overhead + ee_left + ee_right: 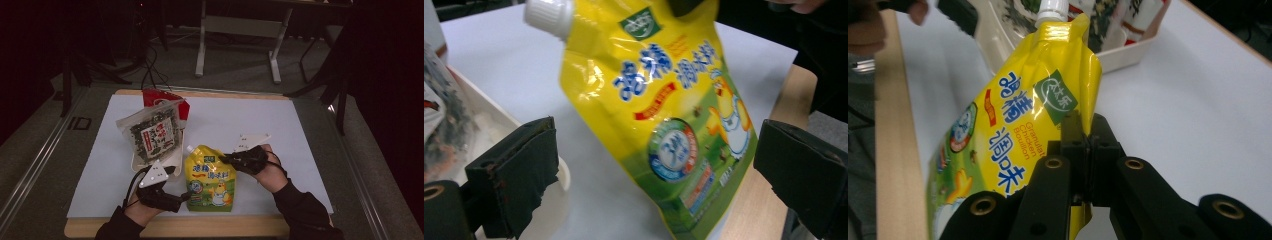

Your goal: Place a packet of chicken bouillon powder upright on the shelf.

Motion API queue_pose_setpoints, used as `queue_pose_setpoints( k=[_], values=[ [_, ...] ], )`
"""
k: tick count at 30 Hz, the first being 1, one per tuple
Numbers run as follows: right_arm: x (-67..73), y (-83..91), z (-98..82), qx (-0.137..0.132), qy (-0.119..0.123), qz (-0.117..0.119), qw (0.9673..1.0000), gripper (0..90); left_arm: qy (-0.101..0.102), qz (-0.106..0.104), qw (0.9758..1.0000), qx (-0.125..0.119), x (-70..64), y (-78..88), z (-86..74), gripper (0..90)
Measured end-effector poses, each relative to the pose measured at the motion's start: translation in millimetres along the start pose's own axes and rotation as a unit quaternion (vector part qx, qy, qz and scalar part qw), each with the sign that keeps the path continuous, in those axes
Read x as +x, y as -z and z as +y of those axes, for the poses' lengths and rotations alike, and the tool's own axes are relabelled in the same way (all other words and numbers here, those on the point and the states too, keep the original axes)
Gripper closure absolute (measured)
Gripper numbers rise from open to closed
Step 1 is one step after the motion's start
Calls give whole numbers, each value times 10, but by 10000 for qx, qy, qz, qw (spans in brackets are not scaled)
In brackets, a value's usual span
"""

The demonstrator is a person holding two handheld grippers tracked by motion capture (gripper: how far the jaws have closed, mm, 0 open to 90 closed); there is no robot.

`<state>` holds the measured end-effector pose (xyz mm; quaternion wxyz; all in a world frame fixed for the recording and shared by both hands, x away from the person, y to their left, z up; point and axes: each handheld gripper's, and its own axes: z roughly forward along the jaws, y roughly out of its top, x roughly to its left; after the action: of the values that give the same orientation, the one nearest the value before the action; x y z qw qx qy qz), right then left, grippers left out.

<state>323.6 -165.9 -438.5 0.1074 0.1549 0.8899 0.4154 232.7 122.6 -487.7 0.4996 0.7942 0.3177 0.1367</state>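
On the white table mat [280, 125], the right gripper [225, 158] pinches the edge of the glossy yellow spouted plastic pouch [210, 177], tilted beside the cream tray [177, 159]. The left gripper [187, 195] gapes wide beside its base, holding nothing.

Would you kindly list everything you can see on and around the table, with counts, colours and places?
Spouted pouch: one, yellow and green, white cap, near table edge, pinched at its top edge.
Seaweed snack bag: one, clear with dark contents, standing in the tray.
Red packet: one, behind the seaweed bag.
Tray: one, cream, left of the pouch.
Table: one, white top, wooden rim.
Left tongs: black, open, beside the pouch's lower part.
Right tongs: black, shut on the pouch.
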Motion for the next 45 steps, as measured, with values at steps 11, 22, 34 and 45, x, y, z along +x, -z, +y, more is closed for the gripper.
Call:
queue_pose_setpoints(
  k=[11,22,34,45],
  values=[
    [215,185,40,-289,282,130,9991,885,-76,-10,10000,-36,35,-42,152,111],
    [311,266,39,-497,435,284,9974,884,-79,-103,9999,-49,103,-91,227,189],
    [322,298,-1,-488,397,282,9976,882,-293,-647,9975,-6,112,-78,267,718],
    [295,296,-46,-448,286,267,9982,875,-669,-781,9947,19,47,-56,300,900]
  ],
)
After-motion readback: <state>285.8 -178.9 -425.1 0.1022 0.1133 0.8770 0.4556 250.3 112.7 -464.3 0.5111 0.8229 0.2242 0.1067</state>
